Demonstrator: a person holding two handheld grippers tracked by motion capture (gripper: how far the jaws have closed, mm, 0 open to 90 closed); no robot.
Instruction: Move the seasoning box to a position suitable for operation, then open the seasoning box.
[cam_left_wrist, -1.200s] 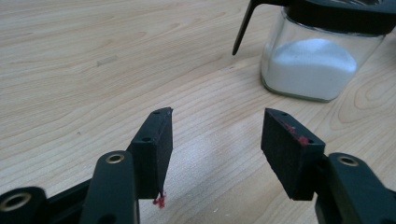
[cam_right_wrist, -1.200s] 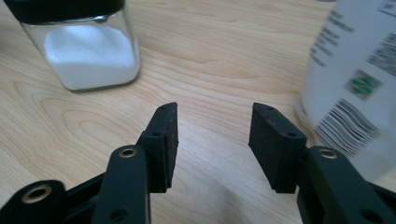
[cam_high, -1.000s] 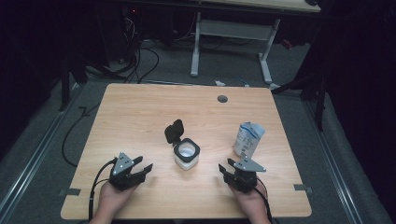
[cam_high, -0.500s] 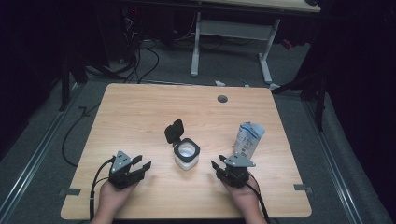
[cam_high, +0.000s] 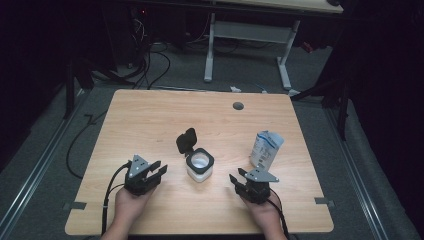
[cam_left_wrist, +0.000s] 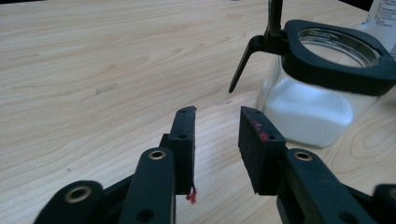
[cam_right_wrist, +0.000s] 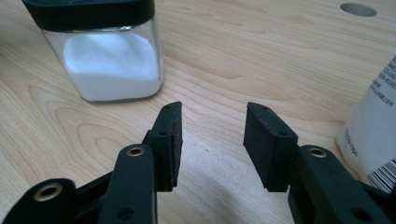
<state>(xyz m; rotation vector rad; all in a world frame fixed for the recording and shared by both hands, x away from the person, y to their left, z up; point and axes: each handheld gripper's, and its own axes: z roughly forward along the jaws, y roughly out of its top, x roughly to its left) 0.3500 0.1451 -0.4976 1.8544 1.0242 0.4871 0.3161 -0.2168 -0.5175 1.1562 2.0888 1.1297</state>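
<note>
A clear square jar (cam_high: 199, 166) with white powder and a black rim stands mid-table, its black flip lid (cam_high: 186, 141) hinged up and back. The jar (cam_left_wrist: 317, 88) lies just right of my left gripper (cam_left_wrist: 216, 126), whose jaws are open and empty. In the right gripper view the jar (cam_right_wrist: 109, 60) is ahead on the left, and my right gripper (cam_right_wrist: 212, 123) is open with nothing between its jaws. A white and blue pouch (cam_high: 265, 149) stands upright right of the jar; its edge (cam_right_wrist: 373, 135) is close by the right jaw. From above, left gripper (cam_high: 159, 171) and right gripper (cam_high: 237, 176) flank the jar.
The wooden table (cam_high: 150, 120) has a round cable hole (cam_high: 238, 106) near its far edge. Cables trail from both grippers off the near edge. Beyond the table is dark floor with cables and a white desk frame (cam_high: 247, 30).
My right gripper has moved left and a little forward, turning toward the jar. The left gripper has barely shifted.
</note>
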